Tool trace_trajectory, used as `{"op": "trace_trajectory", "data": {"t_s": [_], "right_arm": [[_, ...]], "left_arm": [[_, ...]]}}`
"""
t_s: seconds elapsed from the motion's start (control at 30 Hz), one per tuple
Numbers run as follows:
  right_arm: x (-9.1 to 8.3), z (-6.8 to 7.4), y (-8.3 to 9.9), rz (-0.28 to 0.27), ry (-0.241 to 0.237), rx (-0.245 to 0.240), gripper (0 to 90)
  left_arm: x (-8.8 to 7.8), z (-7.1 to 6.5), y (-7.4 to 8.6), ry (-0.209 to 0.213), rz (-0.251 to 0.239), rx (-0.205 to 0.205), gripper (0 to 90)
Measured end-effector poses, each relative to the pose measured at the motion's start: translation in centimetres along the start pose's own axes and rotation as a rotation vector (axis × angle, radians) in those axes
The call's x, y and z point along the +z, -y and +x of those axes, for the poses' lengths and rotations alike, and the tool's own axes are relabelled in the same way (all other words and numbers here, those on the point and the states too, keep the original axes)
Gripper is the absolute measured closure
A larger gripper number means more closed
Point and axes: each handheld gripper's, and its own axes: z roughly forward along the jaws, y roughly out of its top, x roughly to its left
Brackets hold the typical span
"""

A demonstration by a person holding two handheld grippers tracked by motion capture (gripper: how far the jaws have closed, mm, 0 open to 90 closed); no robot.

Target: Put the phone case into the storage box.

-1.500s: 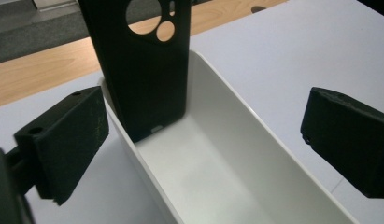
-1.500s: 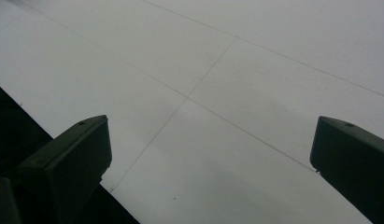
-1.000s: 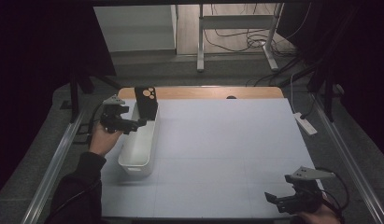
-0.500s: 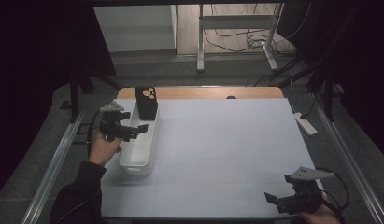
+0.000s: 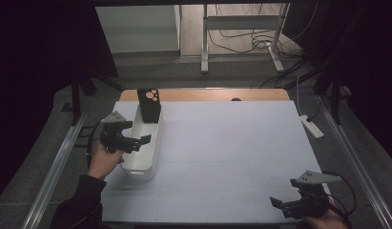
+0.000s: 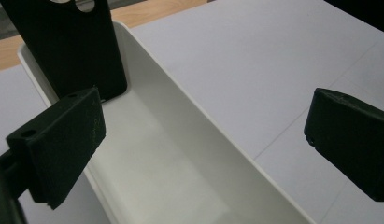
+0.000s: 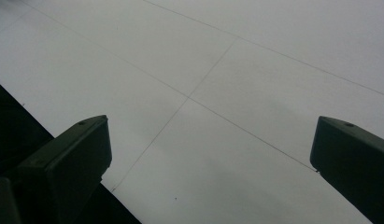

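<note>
A long white bin (image 5: 143, 143) lies on the left of the white table (image 5: 232, 143). A black phone case (image 5: 149, 105) with round camera holes stands upright at the bin's far end. My left gripper (image 5: 139, 141) hovers over the bin's near half, open and holding nothing. In the left gripper view the bin (image 6: 180, 154) runs between the wide-apart jaws, with the phone case (image 6: 73, 46) leaning at its far end. My right gripper (image 5: 285, 205) rests low at the table's near right corner, open over bare table (image 7: 236, 93).
A white power strip (image 5: 312, 126) lies off the table's right edge. A wooden strip (image 5: 208, 94) borders the far edge. Metal rails (image 5: 55, 167) run along both sides. A desk frame and cables (image 5: 241, 33) stand on the floor beyond.
My left gripper has pulled back toward the near end of the bin, away from the phone case, which stays standing in the bin. The right gripper has not moved.
</note>
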Motion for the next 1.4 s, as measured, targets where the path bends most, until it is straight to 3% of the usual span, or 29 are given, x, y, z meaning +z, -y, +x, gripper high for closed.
{"op": "trace_trajectory", "data": {"t_s": [0.47, 1.4], "right_arm": [[0.0, 0.0, 0.0, 0.003, -0.002, 0.001, 0.0], [0.0, 0.1, 0.0, -0.003, -0.001, -0.008, 0.0]], "left_arm": [[-0.3, -1.3, 1.6, 0.012, 0.004, -0.003, 0.0], [-3.4, -4.7, 5.2, 0.000, -0.037, -0.013, 0.0]]}}
